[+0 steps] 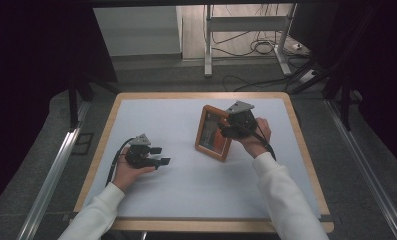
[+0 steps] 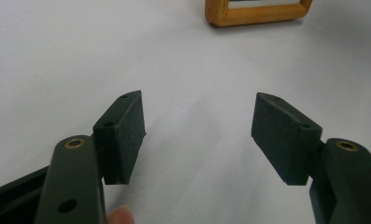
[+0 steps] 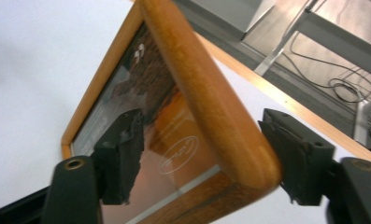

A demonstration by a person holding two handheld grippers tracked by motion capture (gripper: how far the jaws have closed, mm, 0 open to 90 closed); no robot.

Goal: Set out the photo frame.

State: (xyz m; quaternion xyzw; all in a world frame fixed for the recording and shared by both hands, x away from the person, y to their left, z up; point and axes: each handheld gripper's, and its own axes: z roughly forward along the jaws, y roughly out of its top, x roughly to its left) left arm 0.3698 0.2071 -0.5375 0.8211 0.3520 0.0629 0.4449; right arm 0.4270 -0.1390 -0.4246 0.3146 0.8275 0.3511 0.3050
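White table [image 1: 151, 120] bears the frame [image 3: 206, 107]; right gripper [image 3: 202, 158] fingers straddle its corner, unclamped; left gripper [image 2: 197, 135] gapes.

Person wears white long sleeves [image 1: 286, 195] on both arms. Left gripper [image 1: 157, 155] and right gripper [image 1: 225, 131]: black bodies, each topped with a grey three-cornered plate, black cable trailing. Jaws carry dark rectangular textured pads [image 2: 129, 128], brass-ringed pivot holes, small screw holes.

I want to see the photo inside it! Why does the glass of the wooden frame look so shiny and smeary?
In the right gripper view the orange wooden picture frame sits very close, blurred, its glass reflecting light; in the high view it is small, the room behind dark.
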